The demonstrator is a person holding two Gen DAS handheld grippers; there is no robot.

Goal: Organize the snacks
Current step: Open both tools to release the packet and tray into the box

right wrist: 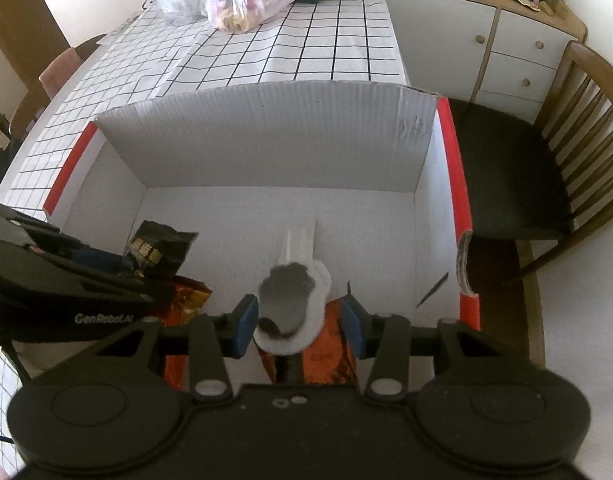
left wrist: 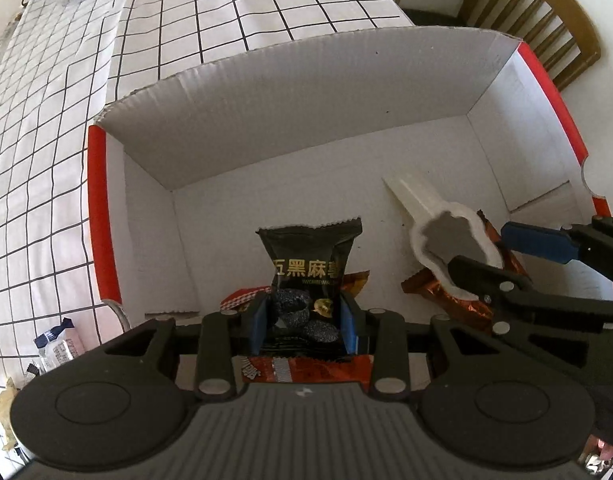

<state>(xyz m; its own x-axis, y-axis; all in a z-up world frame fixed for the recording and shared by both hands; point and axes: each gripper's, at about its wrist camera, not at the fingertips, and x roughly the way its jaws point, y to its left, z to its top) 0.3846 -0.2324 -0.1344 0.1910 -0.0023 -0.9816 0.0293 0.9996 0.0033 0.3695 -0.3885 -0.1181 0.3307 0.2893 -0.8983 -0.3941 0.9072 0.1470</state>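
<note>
Two grippers are seen inside the white cardboard box (left wrist: 306, 128): a black foil snack packet (left wrist: 306, 280) is pinched between the left gripper's (left wrist: 302, 326) blue pads. A white paw-shaped plastic snack tray (right wrist: 292, 312) sits between the right gripper's (right wrist: 300, 326) fingers, touched by the left pad; whether it is gripped cannot be told. Orange foil wrappers (right wrist: 330, 356) are seen beneath them.

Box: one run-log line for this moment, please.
left claw: shut on black packet | right claw: around white paw pop, grip unclear | both over box | orange packets inside

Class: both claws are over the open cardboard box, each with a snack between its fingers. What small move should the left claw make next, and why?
Probably open the left claw. Its black sesame snack packet already hangs low inside the white cardboard box, just above the orange wrappers on the floor, so releasing should drop it in.
</note>
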